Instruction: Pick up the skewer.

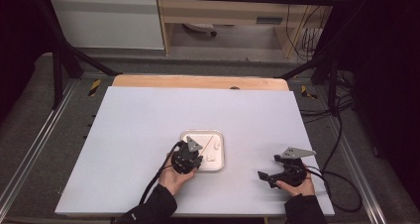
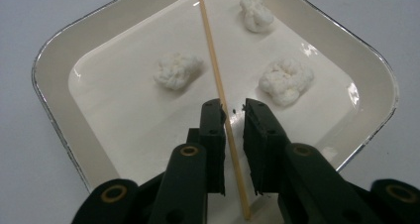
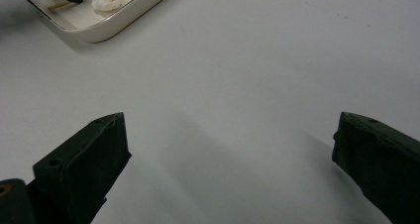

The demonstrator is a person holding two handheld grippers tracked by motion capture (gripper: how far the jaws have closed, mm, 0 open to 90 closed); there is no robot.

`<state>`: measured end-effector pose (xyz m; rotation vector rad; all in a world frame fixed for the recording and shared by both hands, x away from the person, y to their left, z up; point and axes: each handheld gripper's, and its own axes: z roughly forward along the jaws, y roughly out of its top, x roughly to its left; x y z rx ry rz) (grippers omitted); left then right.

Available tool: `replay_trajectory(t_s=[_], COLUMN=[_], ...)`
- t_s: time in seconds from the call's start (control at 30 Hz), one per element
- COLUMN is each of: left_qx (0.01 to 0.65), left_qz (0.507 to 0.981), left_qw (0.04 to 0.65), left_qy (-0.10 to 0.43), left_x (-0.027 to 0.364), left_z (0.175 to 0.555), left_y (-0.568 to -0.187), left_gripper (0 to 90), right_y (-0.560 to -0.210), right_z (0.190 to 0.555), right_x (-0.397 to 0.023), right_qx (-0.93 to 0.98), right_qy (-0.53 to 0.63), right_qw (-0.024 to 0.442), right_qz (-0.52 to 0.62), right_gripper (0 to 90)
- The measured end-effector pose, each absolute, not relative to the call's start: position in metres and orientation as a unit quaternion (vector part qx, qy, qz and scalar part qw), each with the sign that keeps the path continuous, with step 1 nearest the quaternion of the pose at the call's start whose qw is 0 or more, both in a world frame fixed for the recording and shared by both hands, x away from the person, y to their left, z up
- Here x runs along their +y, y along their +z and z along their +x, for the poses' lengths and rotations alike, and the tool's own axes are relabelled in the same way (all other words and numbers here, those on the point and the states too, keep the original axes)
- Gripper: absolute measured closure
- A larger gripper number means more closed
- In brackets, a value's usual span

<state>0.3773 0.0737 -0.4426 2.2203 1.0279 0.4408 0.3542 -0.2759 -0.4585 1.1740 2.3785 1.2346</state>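
the white tray (image 2: 59, 80) is sitting near the person's edge of the pale desk (image 1: 148, 120), a little left of the middle, and it is serving as the landmark here. a thin wooden skewer (image 2: 218, 80) is lying across the tray's floor, running from the tray's far rim down to its near rim. three small white fluffy lumps are resting in the tray as well: one (image 2: 177, 70) on the left of the skewer, two (image 2: 286, 80) (image 2: 256, 13) on its right.

the left tongs (image 2: 233, 110) are hanging over the near part of the tray, pointing down into it. the skewer is passing straight between the two black jaws, just beside the left jaw's inner face. the jaws are standing narrowly apart, with a slim gap visible on the right of the stick, so they are not yet pinching it.

the right tongs (image 3: 228, 135) are resting well to the right of the tray, over bare desk, with the jaws spread wide and nothing between them. the tray's corner is showing at the upper left of the right gripper view.
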Motion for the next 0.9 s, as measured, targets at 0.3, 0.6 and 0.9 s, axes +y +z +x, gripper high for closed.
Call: replay_trajectory(t_s=[0.3, 0.6, 0.9], left_qx=[0.412, 0.421, 0.421], left_qz=[0.833, 0.823, 0.818], left_qw=[0.322, 0.33, 0.348], left_qy=[0.182, 0.189, 0.178], left_x=[0.071, 0.0715, 0.078], left_z=[0.3736, 0.3707, 0.3724], left_y=[-0.4442, -0.4462, -0.4472], left_gripper=[86.1, 88.3, 88.7], right_y=[-0.459, -0.4592, -0.4589], right_z=[0.3543, 0.3542, 0.3541], right_x=[-0.2755, -0.275, -0.2756], right_qx=[0.808, 0.809, 0.809], right_qy=[0.419, 0.419, 0.42], right_qw=[0.107, 0.106, 0.108], right_qz=[0.399, 0.399, 0.397], right_gripper=[1.5, 1.5, 1.5])
